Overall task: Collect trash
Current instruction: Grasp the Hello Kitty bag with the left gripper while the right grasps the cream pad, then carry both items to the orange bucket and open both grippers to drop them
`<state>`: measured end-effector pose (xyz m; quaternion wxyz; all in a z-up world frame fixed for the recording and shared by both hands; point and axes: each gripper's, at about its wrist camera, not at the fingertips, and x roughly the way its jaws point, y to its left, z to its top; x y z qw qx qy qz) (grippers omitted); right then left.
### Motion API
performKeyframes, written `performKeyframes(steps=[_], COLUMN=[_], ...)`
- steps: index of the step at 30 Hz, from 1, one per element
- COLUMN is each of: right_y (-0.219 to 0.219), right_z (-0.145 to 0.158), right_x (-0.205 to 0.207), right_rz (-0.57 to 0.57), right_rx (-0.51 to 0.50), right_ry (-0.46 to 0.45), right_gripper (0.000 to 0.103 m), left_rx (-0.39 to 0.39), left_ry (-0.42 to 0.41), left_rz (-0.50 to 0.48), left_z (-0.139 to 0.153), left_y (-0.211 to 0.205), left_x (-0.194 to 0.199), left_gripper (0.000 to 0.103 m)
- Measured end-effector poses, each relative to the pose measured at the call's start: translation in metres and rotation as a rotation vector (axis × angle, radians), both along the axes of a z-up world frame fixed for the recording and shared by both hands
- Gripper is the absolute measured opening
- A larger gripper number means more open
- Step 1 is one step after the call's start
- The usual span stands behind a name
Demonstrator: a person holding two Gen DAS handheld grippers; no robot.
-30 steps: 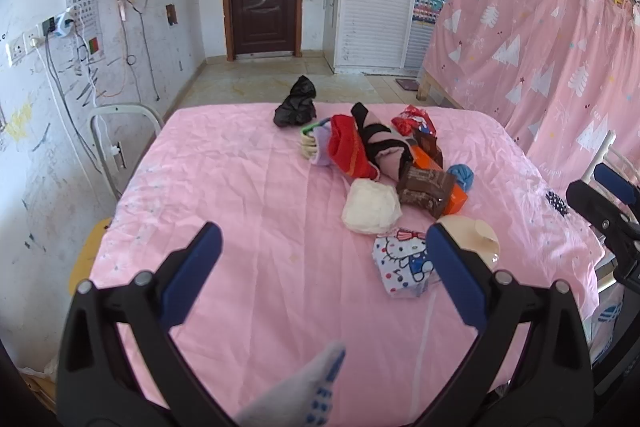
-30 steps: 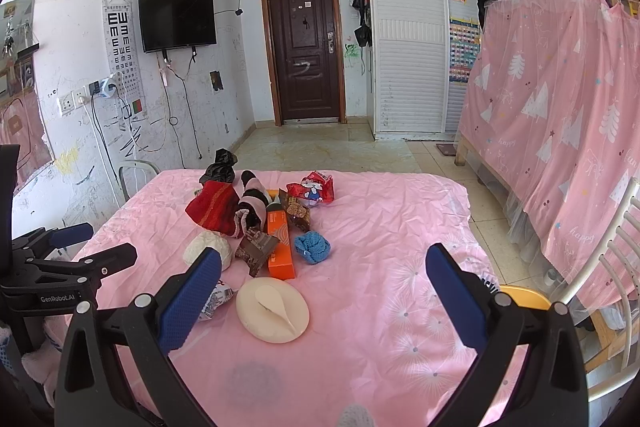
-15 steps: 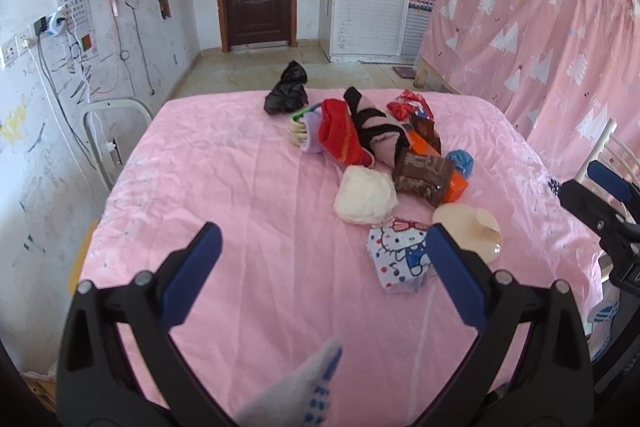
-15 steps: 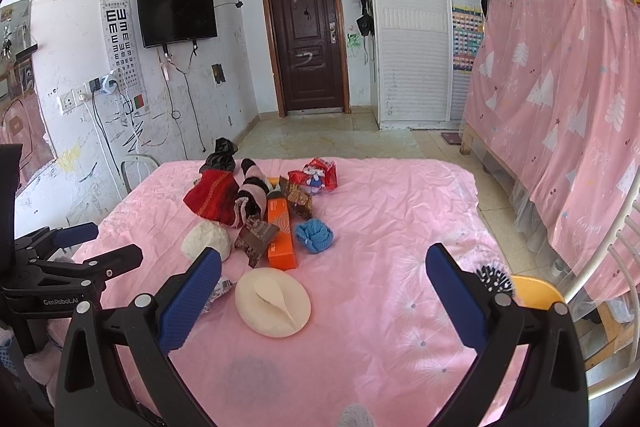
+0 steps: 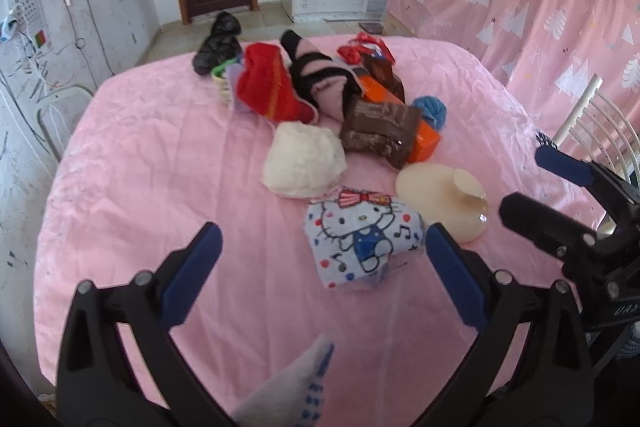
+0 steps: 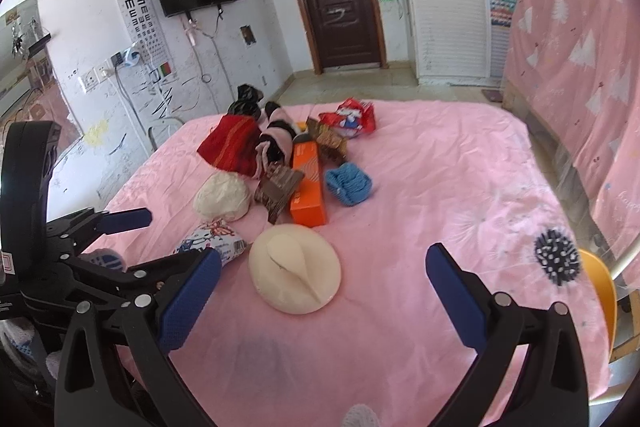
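Note:
A pile of things lies on a table with a pink cloth (image 5: 152, 163). A Hello Kitty wrapper (image 5: 360, 239) lies nearest, just ahead of my open, empty left gripper (image 5: 320, 247). Behind it are a cream paper wad (image 5: 304, 159), a brown wrapper (image 5: 380, 131), an orange box (image 5: 424, 139) and a red snack bag (image 5: 364, 49). My right gripper (image 6: 322, 267) is open and empty above a cream disc (image 6: 296, 273), which also shows in the left wrist view (image 5: 440, 199). The wrapper (image 6: 210, 237), the orange box (image 6: 308, 183) and the brown wrapper (image 6: 280, 187) show there too.
Red cloth (image 5: 268, 87), a black and pink garment (image 5: 320, 79), blue yarn (image 6: 348, 183) and a black bag (image 5: 218, 43) lie among the pile. A white chair (image 5: 60, 115) stands at the left, another chair (image 5: 592, 123) at the right. Pink curtains (image 6: 580, 39) hang at the right.
Both grippers have moved forward and down toward the pile. The Hello Kitty wrapper and the cream disc now lie much closer to the fingers. Both stay open.

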<state>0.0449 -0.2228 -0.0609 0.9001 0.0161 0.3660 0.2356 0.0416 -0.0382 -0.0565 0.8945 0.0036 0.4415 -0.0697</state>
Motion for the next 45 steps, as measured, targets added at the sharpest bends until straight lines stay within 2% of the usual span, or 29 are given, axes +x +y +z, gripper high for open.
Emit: performKeyframes(steps=[5,6,7,11,13,19,27,30,31,33,35,45], right_y=[0.002,0.002,0.002,0.006,0.007,0.018,0.044,0.049,0.05,0.052,0.053,0.038], right_z=[-0.011,-0.012,-0.014,-0.019,-0.021,-0.024,-0.028,-0.03,-0.03,-0.03,-0.029,-0.022], right_x=[0.014,0.016,0.018,0.024,0.026,0.031,0.036,0.038,0.039,0.039,0.039,0.037], right_rz=[0.004,0.003,0.003,0.01,0.009,0.024,0.06,0.049,0.042,0.034,0.029,0.018], right_rx=[0.003,0.005,0.006,-0.002,-0.009,-0.043,-0.116,-0.152,-0.165,-0.187,-0.204,-0.12], right_ry=[0.056,0.065,0.074,0.097,0.108,0.123,0.14,0.136,0.132,0.117,0.1,0.099], right_gripper=[0.092,0.092,0.092,0.092,0.092,0.092,0.092,0.088,0.083,0.071,0.054,0.053], left_rx=[0.006,0.013,0.017,0.02,0.0,-0.05,-0.08,-0.092,-0.095,-0.102,-0.104,-0.075], left_ry=[0.041,0.044,0.047,0.038,0.031,0.004,-0.037,-0.043,-0.045,-0.048,-0.053,-0.081], left_rz=[-0.011,-0.017,-0.027,-0.056,-0.064,-0.031,-0.023,-0.025,-0.025,-0.025,-0.027,-0.03], left_z=[-0.013,-0.015,-0.017,-0.021,-0.02,-0.014,-0.009,-0.009,-0.009,-0.009,-0.008,0.001], left_y=[-0.002,-0.003,-0.004,-0.007,-0.002,0.025,0.04,0.044,0.045,0.047,0.048,0.041], left_x=[0.013,0.014,0.015,0.016,0.014,0.006,-0.001,-0.002,-0.002,-0.002,-0.002,-0.008], left_gripper=[0.096,0.093,0.082,0.062,0.044,0.039,0.039,0.039,0.039,0.039,0.039,0.039])
